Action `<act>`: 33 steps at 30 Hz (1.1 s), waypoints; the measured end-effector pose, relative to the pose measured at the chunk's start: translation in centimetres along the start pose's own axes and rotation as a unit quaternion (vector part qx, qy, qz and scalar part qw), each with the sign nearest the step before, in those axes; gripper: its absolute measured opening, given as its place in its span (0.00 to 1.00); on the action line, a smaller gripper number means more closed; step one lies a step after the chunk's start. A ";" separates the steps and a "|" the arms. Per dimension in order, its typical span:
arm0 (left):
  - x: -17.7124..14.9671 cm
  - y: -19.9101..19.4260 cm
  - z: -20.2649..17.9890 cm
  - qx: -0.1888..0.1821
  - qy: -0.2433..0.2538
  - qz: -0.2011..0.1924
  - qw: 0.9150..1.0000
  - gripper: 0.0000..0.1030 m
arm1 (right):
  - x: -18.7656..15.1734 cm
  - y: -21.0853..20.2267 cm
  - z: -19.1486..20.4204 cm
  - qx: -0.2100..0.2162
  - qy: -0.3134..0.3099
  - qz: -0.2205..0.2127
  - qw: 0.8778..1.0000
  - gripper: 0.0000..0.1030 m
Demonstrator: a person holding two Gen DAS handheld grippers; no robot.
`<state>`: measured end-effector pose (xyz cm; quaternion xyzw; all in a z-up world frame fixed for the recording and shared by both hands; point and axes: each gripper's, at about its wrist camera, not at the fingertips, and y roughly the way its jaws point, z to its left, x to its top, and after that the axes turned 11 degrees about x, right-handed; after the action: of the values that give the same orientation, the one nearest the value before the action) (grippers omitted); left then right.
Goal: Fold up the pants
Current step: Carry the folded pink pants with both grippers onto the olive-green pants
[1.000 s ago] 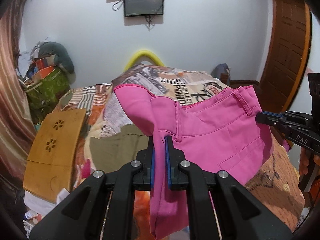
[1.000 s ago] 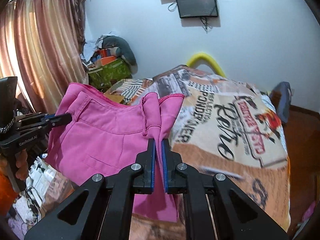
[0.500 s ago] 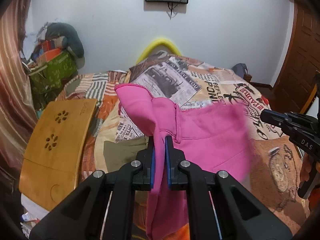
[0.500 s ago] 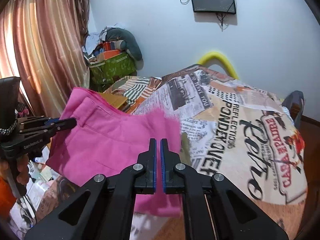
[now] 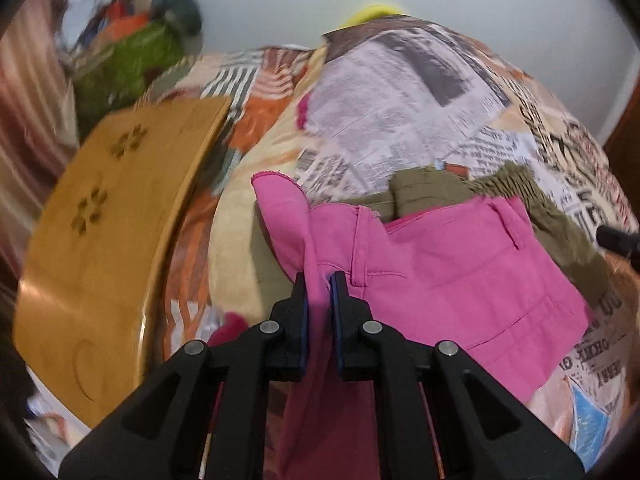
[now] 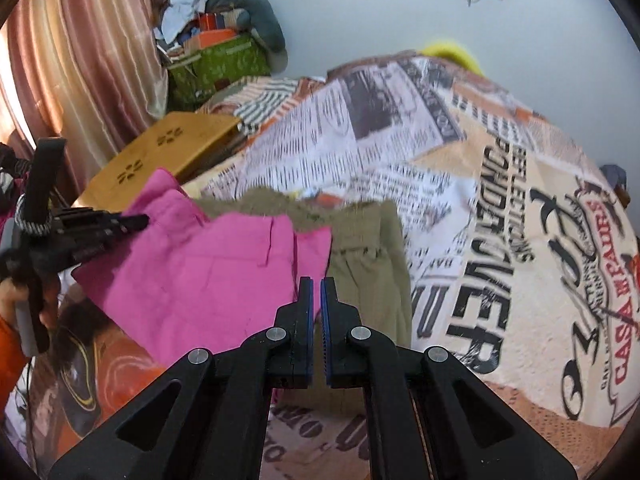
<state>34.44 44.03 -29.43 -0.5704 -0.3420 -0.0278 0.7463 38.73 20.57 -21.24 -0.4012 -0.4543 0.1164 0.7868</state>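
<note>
The pink pants [image 5: 460, 280] lie spread waist-first on the bed, on top of olive pants [image 5: 432, 188]. My left gripper [image 5: 318, 280] is shut on a bunched fold at the pink pants' left end, and cloth hangs down between its fingers. In the right wrist view the same left gripper [image 6: 140, 222] pinches the pink pants [image 6: 208, 264] at their left corner. My right gripper [image 6: 316, 282] is shut with nothing between its fingers, its tips just short of the pink edge over the olive pants [image 6: 368, 256]. Its tip [image 5: 604, 234] shows apart from the pink cloth.
A newspaper-print bedcover [image 6: 460, 160] covers the bed. A wooden lap table [image 5: 100, 232] lies on the bed's left side. A green bag with piled clothes [image 6: 216, 68] stands by the curtain [image 6: 80, 60]. A person's hand [image 6: 8, 300] holds the left gripper.
Both grippers came down toward the bed. The right gripper let go of the pink pants, which dropped from hanging between the grippers onto the olive pants. The left gripper kept its hold.
</note>
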 end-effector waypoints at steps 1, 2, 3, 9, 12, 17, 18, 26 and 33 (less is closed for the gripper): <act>-0.3 0.3 0.7 -0.008 -0.011 0.005 1.000 0.11 | 0.1 0.4 -0.1 0.004 0.004 0.008 1.000 0.03; -0.5 0.1 0.6 -0.011 -0.015 0.006 1.000 0.12 | 0.2 0.7 -0.1 0.006 0.008 0.014 1.000 0.03; -0.6 0.0 0.7 -0.011 -0.018 0.006 1.000 0.12 | 0.3 0.9 0.0 0.009 0.010 0.021 1.000 0.04; -1.1 -0.2 -0.1 0.008 -0.018 -0.003 1.000 0.12 | 1.0 3.4 0.7 -0.002 -0.006 0.063 0.998 0.39; -1.3 -0.3 -0.4 0.016 -0.009 -0.008 1.000 0.12 | 1.2 5.0 0.7 -0.005 -0.012 0.088 0.996 0.39; -1.8 -0.2 -0.3 0.017 -0.005 -0.013 1.000 0.12 | 1.3 8.4 -0.5 0.018 0.024 0.142 0.989 0.39; -1.9 -0.2 -0.3 0.016 -0.004 -0.015 1.000 0.12 | 1.4 8.7 -0.7 0.025 0.026 0.147 0.989 0.39; -2.2 -0.2 -0.5 0.021 0.001 -0.024 0.999 0.12 | 1.3 8.6 -0.3 0.039 0.028 0.128 0.991 0.15; -1.3 -1.2 -0.2 0.004 -0.003 -0.002 1.000 0.11 | 2.0 5.2 1.4 0.015 -0.011 0.055 0.998 0.10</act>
<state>33.03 42.99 -29.19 -0.5668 -0.3456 -0.0256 0.7474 39.63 25.74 -23.47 -0.4125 -0.4386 0.1707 0.7799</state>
